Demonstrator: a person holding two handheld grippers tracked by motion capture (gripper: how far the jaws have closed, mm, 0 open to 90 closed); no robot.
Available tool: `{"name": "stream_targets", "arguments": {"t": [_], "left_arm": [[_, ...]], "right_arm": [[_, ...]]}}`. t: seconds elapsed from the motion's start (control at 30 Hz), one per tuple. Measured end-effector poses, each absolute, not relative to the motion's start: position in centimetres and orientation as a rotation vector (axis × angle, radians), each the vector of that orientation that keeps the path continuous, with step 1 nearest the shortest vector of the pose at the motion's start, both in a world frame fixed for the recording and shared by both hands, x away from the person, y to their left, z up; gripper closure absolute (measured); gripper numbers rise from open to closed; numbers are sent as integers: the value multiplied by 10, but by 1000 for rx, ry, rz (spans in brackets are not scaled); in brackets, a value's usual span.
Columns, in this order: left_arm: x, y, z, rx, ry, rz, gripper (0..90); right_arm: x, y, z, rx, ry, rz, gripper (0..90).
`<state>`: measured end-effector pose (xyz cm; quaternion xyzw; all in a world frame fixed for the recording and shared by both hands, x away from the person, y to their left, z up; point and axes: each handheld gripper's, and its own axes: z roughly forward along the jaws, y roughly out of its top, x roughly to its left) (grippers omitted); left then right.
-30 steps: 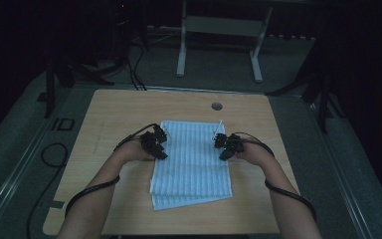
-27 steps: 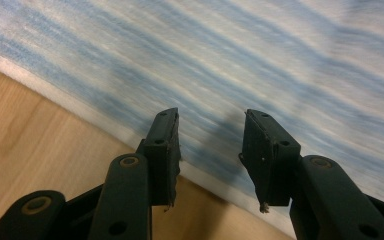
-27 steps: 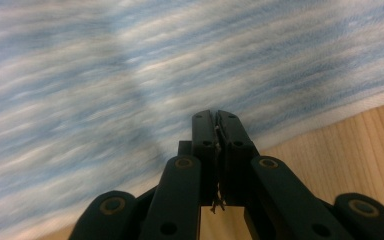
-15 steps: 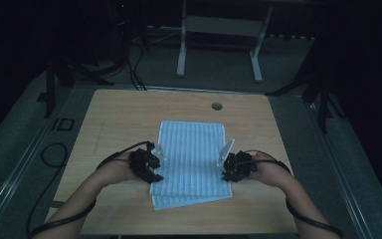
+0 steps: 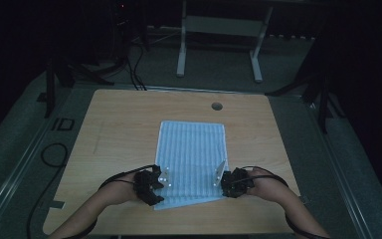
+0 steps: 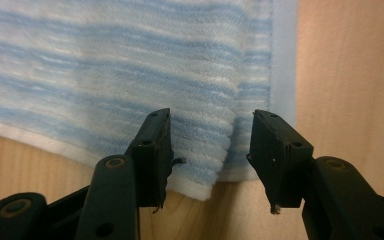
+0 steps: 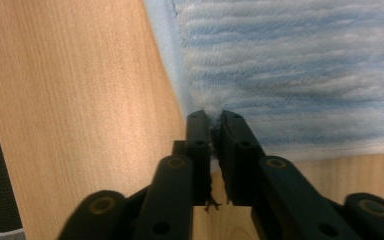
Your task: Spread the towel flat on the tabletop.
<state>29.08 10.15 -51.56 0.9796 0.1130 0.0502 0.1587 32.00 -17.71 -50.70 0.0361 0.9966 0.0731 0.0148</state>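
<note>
Two grippers sit at the near corners of a striped towel lying flat on the table, left gripper and right gripper; detail is dim from the high view. Left gripper view: jaws apart, having just closed a little, the towel's folded edge between them, seemingly unpinched. Right gripper view: jaws just closed, pinching the towel's edge.

- The soft towel has thin light blue and white stripes, with a plain pale blue edge.
- The wooden table is light brown with fine lines.
- Both grippers' jaws are black.
</note>
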Motion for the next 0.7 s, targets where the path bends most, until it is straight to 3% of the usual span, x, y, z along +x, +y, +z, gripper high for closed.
{"name": "stream_targets", "arguments": {"t": [0.17,0.23,0.6,0.67,0.7], "left_arm": [[296,102,-506,2761,341,171,839],[298,102,-502,2754,344,174,865],[348,116,-456,2651,497,320,864],[361,119,-453,2641,550,378,786],[374,122,-453,2618,662,413,714]], "right_arm": [[325,-181,-490,126,3082,305,873],[327,-183,-481,148,3065,354,873],[380,-183,-445,303,2959,417,874],[401,-180,-439,369,2891,430,855],[408,-179,-437,410,2850,438,811]]}}
